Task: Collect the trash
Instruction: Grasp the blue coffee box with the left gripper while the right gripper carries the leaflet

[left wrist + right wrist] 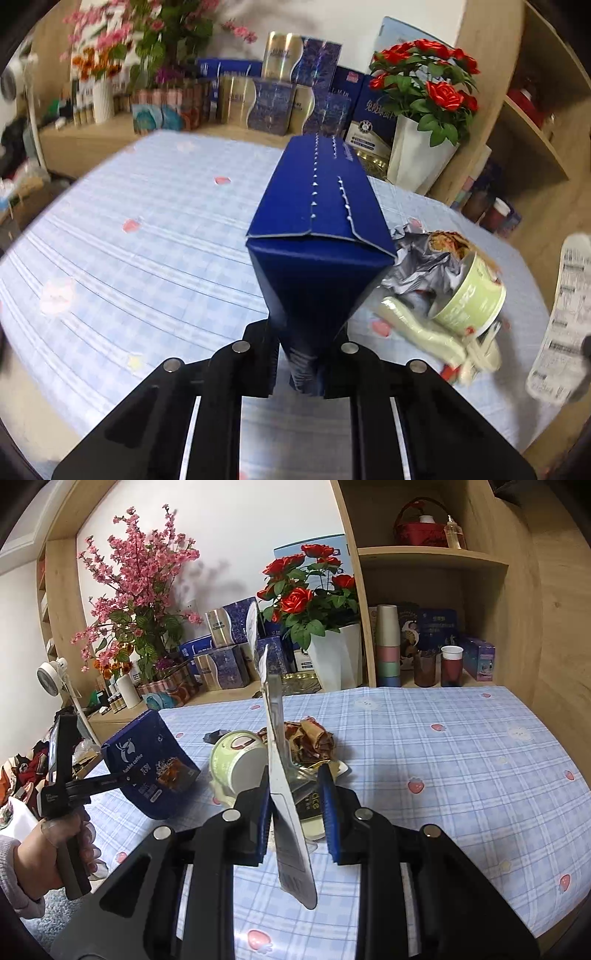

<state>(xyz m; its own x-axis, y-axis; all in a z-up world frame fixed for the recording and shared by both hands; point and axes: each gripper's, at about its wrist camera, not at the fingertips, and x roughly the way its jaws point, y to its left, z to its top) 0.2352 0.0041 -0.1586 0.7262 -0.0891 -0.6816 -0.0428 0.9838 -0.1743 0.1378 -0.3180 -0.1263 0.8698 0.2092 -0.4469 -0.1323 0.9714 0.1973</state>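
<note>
A table (461, 746) covered in a pale blue checked cloth with small strawberry prints fills most of both views. Behind it, wooden shelving holds a pot of red roses (314, 598), a tall spray of pink blossoms (140, 576), and stacked blue and gold gift boxes.

A dark blue coffee carton (314, 229) is the largest piece of trash. The left gripper (301, 365) pinches it at its lower end, black fingers pressed against both sides, and the carton juts forward above the cloth. In the right wrist view a hand (44, 853) (with a pale knitted sleeve) grips the tool's handle at the left edge.

Near the middle of the table lies a small heap of rubbish: a pale green paper cup (236, 757) on its side, crumpled silver foil (417, 266), and a crushed brown wrapper (310, 742), all touching one another.

The right gripper (295, 827) holds a flat white plastic package (284, 805) edge-on, standing nearly upright. It rests against the left blue pad; I cannot tell whether the right pad touches it.
</note>
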